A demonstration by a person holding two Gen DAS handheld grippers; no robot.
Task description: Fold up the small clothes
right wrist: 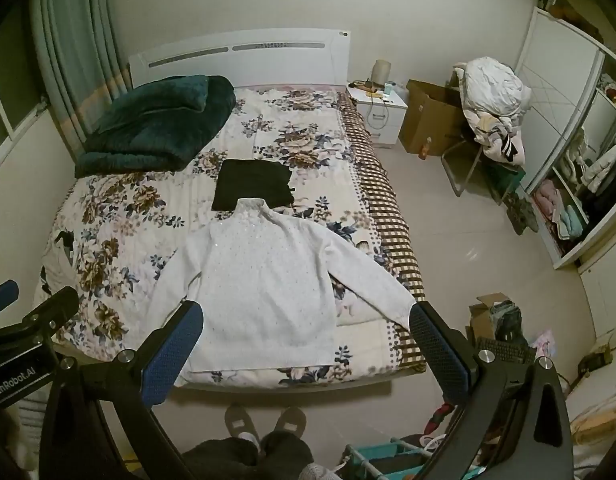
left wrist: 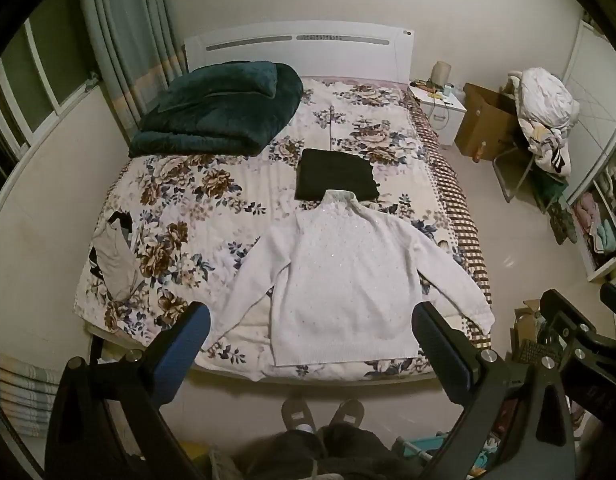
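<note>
A white knit sweater lies flat on the floral bedspread near the bed's foot, sleeves spread, collar toward the headboard. It also shows in the right wrist view. A folded black garment lies just beyond its collar, and shows in the right wrist view too. My left gripper is open and empty, held high above the bed's foot edge. My right gripper is open and empty, beside it at the same height.
A folded dark green blanket lies at the bed's head left. A grey and black garment lies at the bed's left edge. A nightstand, cardboard box and clothes-piled chair stand right. My slippered feet stand at the bed's foot.
</note>
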